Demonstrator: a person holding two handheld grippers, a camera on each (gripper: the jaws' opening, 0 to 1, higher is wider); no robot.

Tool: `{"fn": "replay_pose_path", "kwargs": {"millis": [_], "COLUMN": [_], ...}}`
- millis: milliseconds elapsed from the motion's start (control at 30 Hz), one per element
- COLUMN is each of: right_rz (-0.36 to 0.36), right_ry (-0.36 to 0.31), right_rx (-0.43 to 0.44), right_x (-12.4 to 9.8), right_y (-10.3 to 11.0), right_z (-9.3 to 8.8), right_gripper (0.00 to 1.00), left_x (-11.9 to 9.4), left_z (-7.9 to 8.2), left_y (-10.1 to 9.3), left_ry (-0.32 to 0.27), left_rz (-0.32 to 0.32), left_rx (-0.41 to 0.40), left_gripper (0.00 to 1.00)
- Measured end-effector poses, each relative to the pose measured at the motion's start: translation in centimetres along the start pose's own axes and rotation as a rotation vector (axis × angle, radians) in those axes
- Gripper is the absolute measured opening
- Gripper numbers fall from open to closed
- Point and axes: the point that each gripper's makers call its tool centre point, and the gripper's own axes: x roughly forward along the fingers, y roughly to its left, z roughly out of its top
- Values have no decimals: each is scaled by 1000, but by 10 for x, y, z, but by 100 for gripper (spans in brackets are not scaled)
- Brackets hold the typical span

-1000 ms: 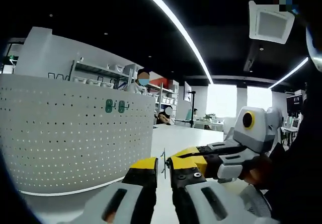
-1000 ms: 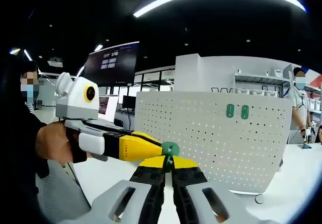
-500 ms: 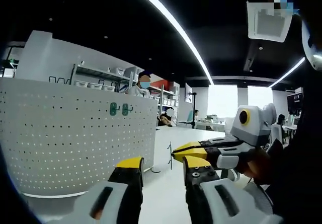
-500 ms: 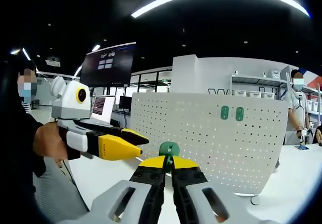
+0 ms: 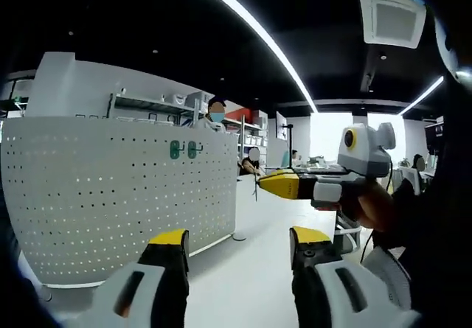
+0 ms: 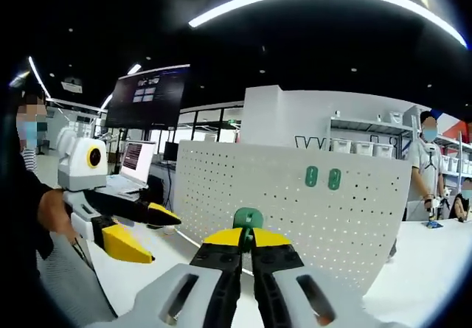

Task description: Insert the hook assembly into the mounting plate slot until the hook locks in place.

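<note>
One green hook (image 6: 248, 217) sits pinched at the tips of the right gripper (image 6: 247, 241), jaws closed on its base. Two more hooks (image 6: 323, 178) already hang on the pegboard (image 6: 295, 217) at 1 o'clock. The left gripper (image 5: 240, 248) gapes wide, empty. The hook looks light, stiff plastic; the low hold leaves its head free.

The pegboard panel (image 6: 295, 210) is white, dotted all over with a regular grid of small dark holes. Two green hooks (image 6: 323, 178) sit on it, near its top edge. The right gripper (image 6: 247, 237) is yellow-tipped with black jaws and grey body, and pinches a green hook assembly (image 6: 248, 218). The left gripper (image 5: 240, 241) shares those colours. The counter (image 5: 251, 276) is white.
</note>
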Motion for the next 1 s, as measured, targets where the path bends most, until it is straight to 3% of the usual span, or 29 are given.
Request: {"fn": "replay_pose_path", "kwargs": {"millis": [333,733,1000], "right_rz": [-55,-201,-258], "right_ry": [-20,-56,-65], "right_rx": [-33,-58,-45], "right_x": [18,41,58], "right_y": [-31,-112,-149], "right_z": [13,35,42], "right_gripper": [1,1,1], "left_x": [-5,-5,-6], "left_z": [-26,-46,-52], "left_y": [8,12,16], "left_ry": [40,69,80], "left_rz": [14,16,22], "left_rx": [6,9,10], "left_gripper": [63,63,62]}}
